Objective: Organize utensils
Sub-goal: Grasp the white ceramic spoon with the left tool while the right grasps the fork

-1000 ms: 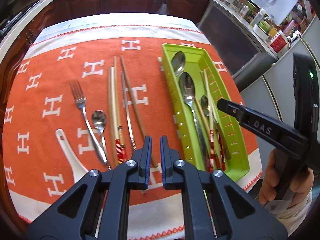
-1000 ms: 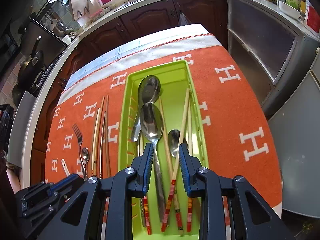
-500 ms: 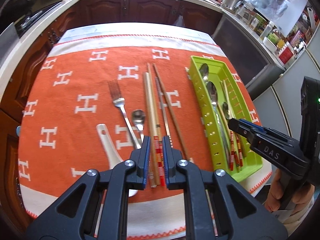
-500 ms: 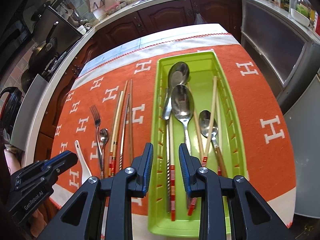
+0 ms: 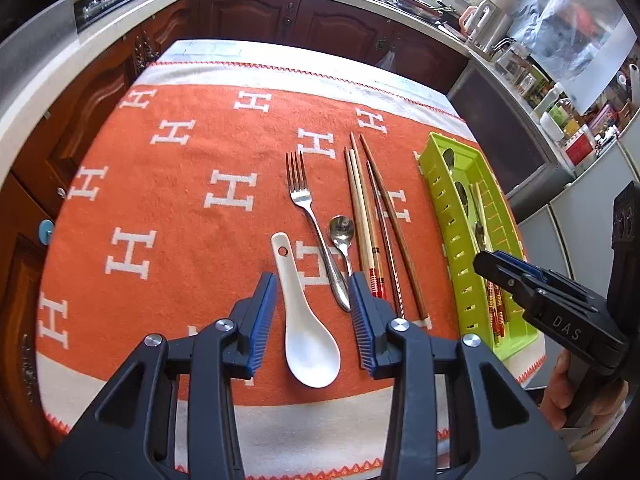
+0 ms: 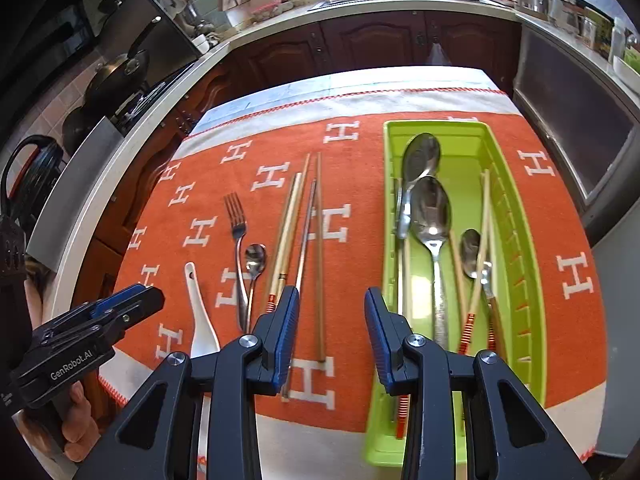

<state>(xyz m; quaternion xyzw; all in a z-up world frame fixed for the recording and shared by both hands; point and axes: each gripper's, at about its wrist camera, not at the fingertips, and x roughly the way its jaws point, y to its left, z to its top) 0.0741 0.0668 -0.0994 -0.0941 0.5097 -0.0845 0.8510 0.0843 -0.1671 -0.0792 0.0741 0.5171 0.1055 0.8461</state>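
Observation:
A green utensil tray (image 6: 516,240) on the right of the orange cloth holds several spoons (image 6: 430,216) and chopsticks. On the cloth left of it lie loose chopsticks (image 5: 366,220), a small metal spoon (image 5: 341,232), a fork (image 5: 308,216) and a white ceramic spoon (image 5: 304,332). My left gripper (image 5: 314,320) is open and hangs above the white spoon, its fingers either side of the handle. My right gripper (image 6: 331,334) is open and empty, above the cloth between the loose chopsticks (image 6: 310,232) and the tray; it also shows in the left wrist view (image 5: 540,300).
The orange cloth (image 5: 180,200) with white H marks covers the table. Dark wooden cabinets (image 5: 280,20) and a countertop ring the far side. A steel appliance (image 6: 580,120) stands right of the table. Pans (image 6: 116,76) sit on a stove at far left.
Both grippers have opened from nearly shut. My left gripper has shifted left, from over the chopsticks to over the white spoon. My right gripper has shifted left, from over the tray to its left edge.

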